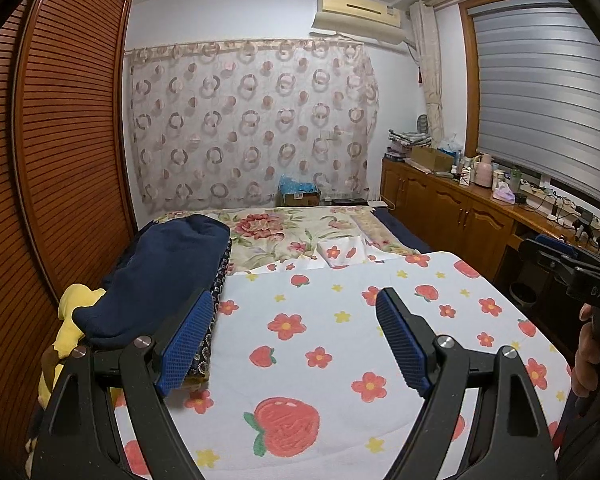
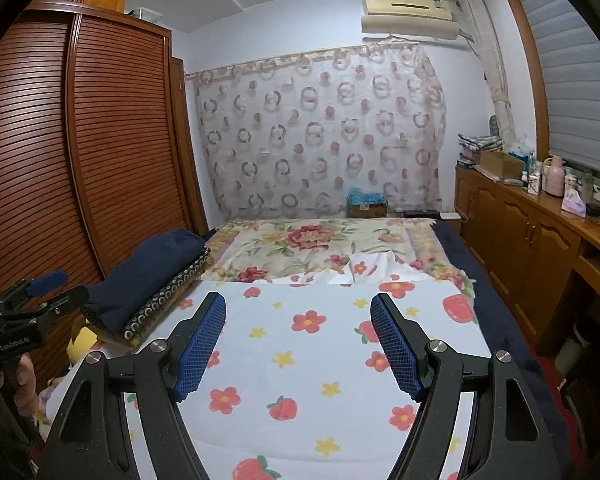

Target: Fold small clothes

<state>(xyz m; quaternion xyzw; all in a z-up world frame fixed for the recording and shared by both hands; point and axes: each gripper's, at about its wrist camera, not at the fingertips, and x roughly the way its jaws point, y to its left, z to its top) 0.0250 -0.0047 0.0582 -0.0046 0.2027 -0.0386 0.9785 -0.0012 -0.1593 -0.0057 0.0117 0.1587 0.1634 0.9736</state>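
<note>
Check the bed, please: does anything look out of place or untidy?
Mostly tidy. The strawberry sheet lies flat, but its far edge is rumpled and turned up. On the left, a navy cloth lies in a loose heap over a patterned cushion, with a yellow cloth crumpled beside it.

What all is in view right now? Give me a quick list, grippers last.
strawberry cloth: one, white with red flowers and strawberries, spread flat on the near bed
small folded piece: one, same print, at the cloth's far edge
floral bedspread: one, cream with red blooms, far half of bed
navy garment: one, dark blue, piled at bed's left side
yellow fabric: one, under the navy garment
wardrobe: one, brown, slatted, left wall
air conditioner: one, cream, high on far wall
cabinet: one, brown, cluttered top, right wall
left gripper: open, above cloth
right gripper: open, above cloth
</note>
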